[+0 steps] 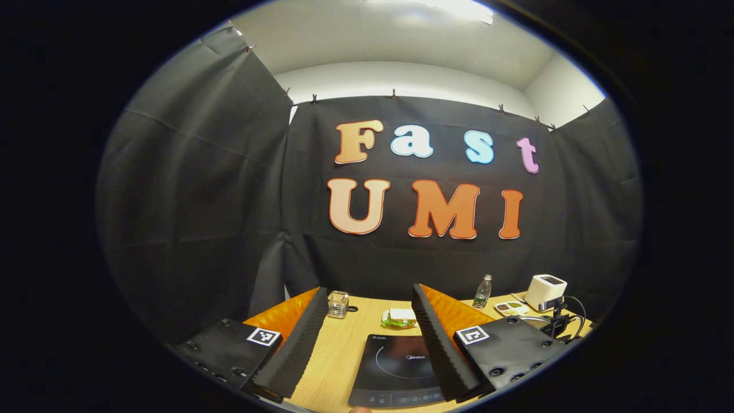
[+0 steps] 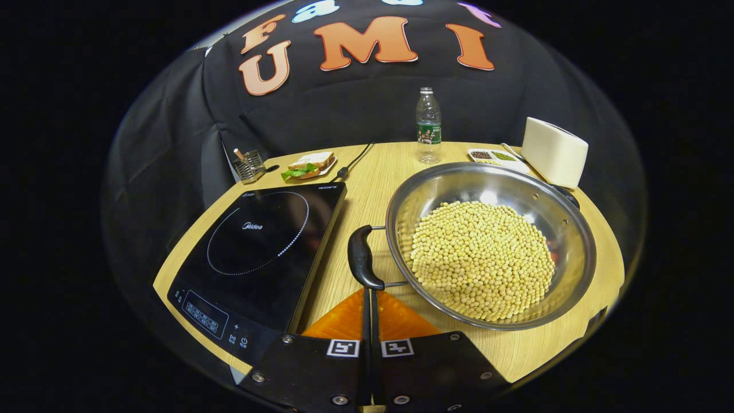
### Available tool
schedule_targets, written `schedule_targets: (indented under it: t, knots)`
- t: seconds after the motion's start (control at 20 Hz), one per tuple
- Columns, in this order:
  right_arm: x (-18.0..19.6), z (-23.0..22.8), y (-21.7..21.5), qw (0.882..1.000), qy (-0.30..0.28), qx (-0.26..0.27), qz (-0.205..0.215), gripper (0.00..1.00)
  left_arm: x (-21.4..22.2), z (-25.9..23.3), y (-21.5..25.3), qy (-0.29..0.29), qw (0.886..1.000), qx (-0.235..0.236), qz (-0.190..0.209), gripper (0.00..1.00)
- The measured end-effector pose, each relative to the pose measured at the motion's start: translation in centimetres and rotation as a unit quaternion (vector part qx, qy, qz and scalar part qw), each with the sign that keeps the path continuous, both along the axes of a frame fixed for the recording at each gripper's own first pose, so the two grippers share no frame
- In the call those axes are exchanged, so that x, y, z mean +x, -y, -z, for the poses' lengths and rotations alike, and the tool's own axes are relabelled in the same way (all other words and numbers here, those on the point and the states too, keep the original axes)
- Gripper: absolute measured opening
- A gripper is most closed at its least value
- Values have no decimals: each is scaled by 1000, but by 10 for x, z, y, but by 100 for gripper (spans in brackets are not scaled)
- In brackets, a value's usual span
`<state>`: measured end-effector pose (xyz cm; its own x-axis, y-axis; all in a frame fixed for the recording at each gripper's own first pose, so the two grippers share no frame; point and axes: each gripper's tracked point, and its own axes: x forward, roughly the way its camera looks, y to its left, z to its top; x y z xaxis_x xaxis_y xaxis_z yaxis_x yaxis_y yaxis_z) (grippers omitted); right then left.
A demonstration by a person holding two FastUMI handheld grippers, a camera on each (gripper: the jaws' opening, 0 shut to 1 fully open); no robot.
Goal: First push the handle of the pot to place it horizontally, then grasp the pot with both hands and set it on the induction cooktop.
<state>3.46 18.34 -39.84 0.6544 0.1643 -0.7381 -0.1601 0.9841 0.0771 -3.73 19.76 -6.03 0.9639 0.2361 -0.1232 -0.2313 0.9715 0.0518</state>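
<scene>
While beside cooktop [image 2: 258,252], bean-filled pot [image 2: 493,183]

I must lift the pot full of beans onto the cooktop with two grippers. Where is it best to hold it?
Probably by the two side handles: the near black handle and the opposite one on the pot rim. Come from each side, level, since the beans would spill if tilted.

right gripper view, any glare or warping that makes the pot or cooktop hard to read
Right gripper view: sharp and evenly lit; a bright glare patch sits on the far inner wall of the pot, and the induction cooktop glass shows a dull sheen; fisheye bends the table edge into a curve. Left gripper view: a ceiling light blows out at the top, and the cooktop looks small and low.
</scene>
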Motion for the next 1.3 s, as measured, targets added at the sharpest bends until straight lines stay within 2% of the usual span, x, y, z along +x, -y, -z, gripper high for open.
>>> schedule_targets:
  t: [0.35, 0.75, 0.9, 1.1, 1.3]
  knots:
    - [13, 1, -8, 1000, 4, -11, -2, 0, 0, 15, -9, -14, 1000, -14, -4, 96]
    - [29, -4, -27, 1000, 15, -2, -11, 0, -1, 47, 1, -49, 998, -37, 1, 95]
    - [24, -6, -32, 1000, 14, 3, -24, 0, 0, 50, 9, -53, 997, -47, 8, 96]
    - [15, -32, -33, 998, 32, 41, -37, 0, 19, 80, 48, -73, 995, -64, 34, 96]
    - [20, -68, 2, 996, 79, 45, -25, 0, 39, 115, 101, -100, 988, -95, 76, 96]
